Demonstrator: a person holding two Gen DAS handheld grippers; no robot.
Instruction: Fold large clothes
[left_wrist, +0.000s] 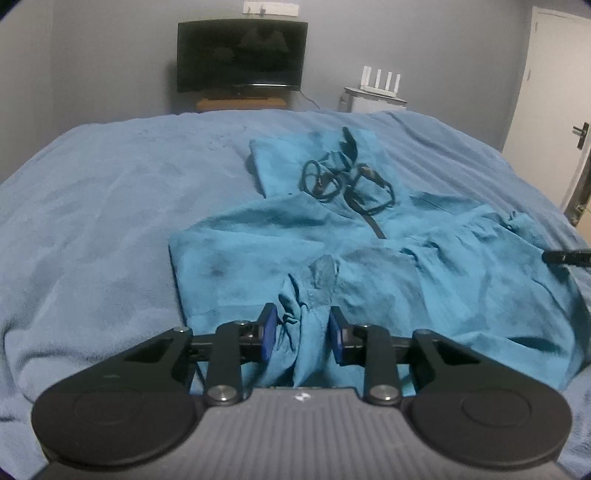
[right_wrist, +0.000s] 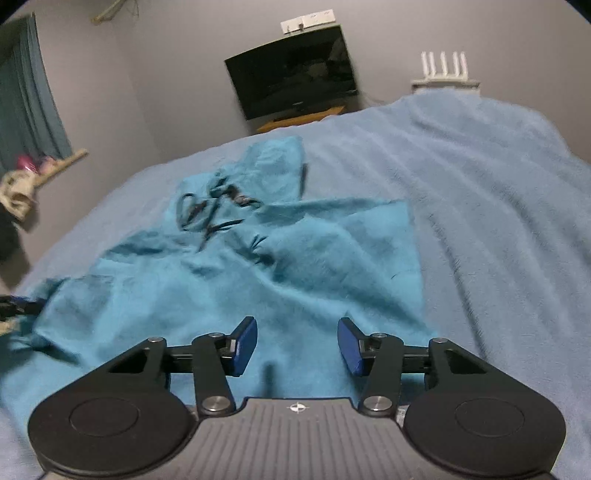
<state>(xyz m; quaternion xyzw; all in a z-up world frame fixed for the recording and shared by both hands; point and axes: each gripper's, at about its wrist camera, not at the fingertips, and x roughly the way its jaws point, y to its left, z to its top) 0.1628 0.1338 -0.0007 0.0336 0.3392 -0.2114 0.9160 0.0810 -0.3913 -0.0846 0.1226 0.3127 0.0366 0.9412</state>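
Garment in teal cloth lies spread and rumpled on a bed covered by a pale blue blanket, directly ahead of both grippers. From the left wrist camera, the left gripper sits low over the near edge of the cloth, its blue pads set a little apart with a bunched fold of the fabric rising between them; whether the pads actually pinch that fold cannot be told. A black drawstring lies in loose loops on the cloth well ahead of this gripper, near the part of the garment farthest from it. At the right edge of the same view a dark finger tip of the other tool touches the cloth. From the right wrist camera, the right gripper hovers over the near part of the garment with its jaws wide apart and nothing between them; the cloth stretches ahead and to its left, with the drawstring ahead-left. Beyond the bed, straight ahead of both grippers, a dark television stands against a grey wall, with a white router to its right and a white door far right of the left gripper.
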